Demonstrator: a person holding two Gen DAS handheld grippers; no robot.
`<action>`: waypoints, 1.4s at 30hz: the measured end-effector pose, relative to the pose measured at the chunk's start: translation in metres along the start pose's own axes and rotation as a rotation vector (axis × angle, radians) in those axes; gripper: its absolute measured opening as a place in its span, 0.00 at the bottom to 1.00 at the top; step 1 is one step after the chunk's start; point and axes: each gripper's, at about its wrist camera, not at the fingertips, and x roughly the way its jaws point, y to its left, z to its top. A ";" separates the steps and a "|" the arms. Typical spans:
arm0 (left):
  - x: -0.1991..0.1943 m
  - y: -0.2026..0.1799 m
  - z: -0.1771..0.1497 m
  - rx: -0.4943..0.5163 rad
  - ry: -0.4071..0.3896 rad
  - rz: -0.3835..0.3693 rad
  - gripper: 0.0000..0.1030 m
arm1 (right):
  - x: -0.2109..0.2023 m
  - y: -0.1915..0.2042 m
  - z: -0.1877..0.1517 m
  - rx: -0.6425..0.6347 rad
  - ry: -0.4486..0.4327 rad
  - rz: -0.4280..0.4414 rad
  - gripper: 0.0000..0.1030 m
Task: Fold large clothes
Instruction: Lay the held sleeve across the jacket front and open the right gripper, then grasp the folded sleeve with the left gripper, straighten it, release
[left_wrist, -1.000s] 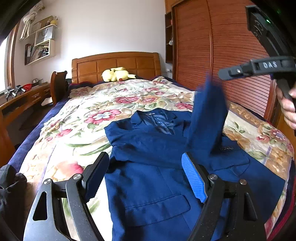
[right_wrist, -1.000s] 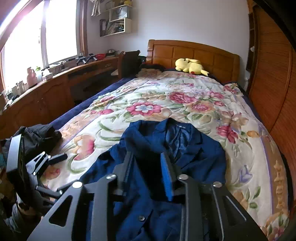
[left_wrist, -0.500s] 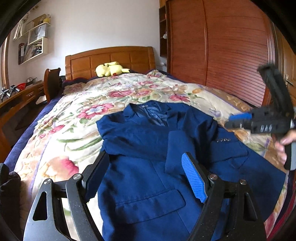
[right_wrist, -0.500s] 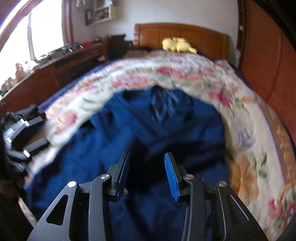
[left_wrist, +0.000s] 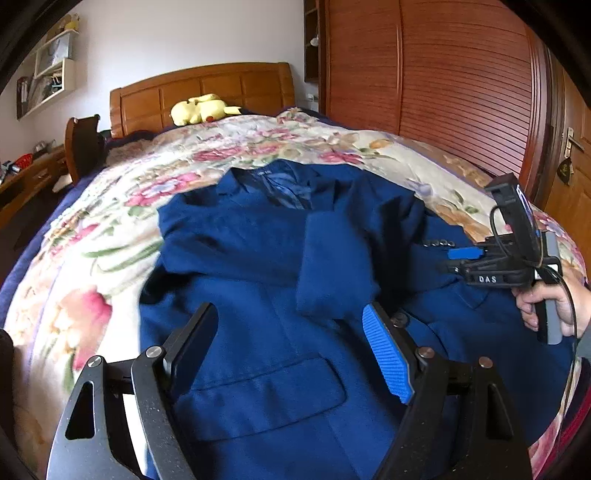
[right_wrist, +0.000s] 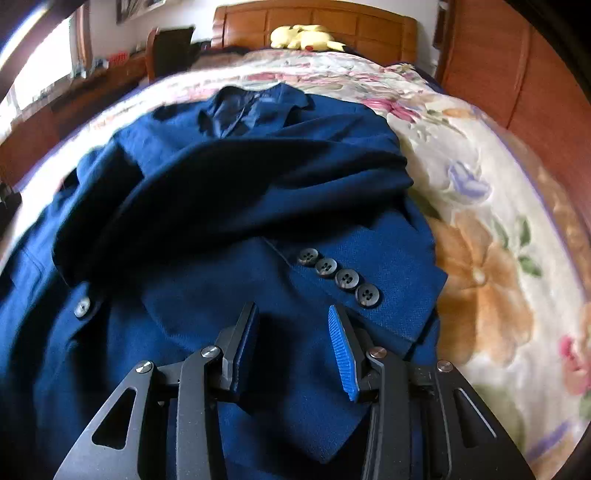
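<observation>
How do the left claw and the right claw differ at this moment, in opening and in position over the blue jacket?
The left claw is spread wide; the right claw has a narrower gap. The left claw hangs above the blue jacket near a flap pocket; the right claw is by the four cuff buttons. Both are open and hold nothing.

The navy suit jacket (left_wrist: 258, 295) runs off the bottom edge in both wrist views, so its hem cannot be seen. The folded-over sleeve (right_wrist: 229, 192) hides the chest beneath it and is blurred on its left side. The items on the wall shelf (left_wrist: 51, 81) are too small to identify. The right hand (left_wrist: 554, 306) is cut off at the frame edge.
</observation>
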 end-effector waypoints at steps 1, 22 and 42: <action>0.001 -0.002 -0.001 0.000 0.003 -0.004 0.79 | 0.003 0.000 0.000 0.008 -0.003 0.010 0.40; 0.072 -0.048 0.083 -0.026 0.107 -0.067 0.79 | 0.003 -0.007 -0.012 0.038 -0.057 0.055 0.43; 0.087 -0.047 0.071 0.003 0.187 0.009 0.10 | 0.002 -0.006 -0.012 0.049 -0.058 0.071 0.44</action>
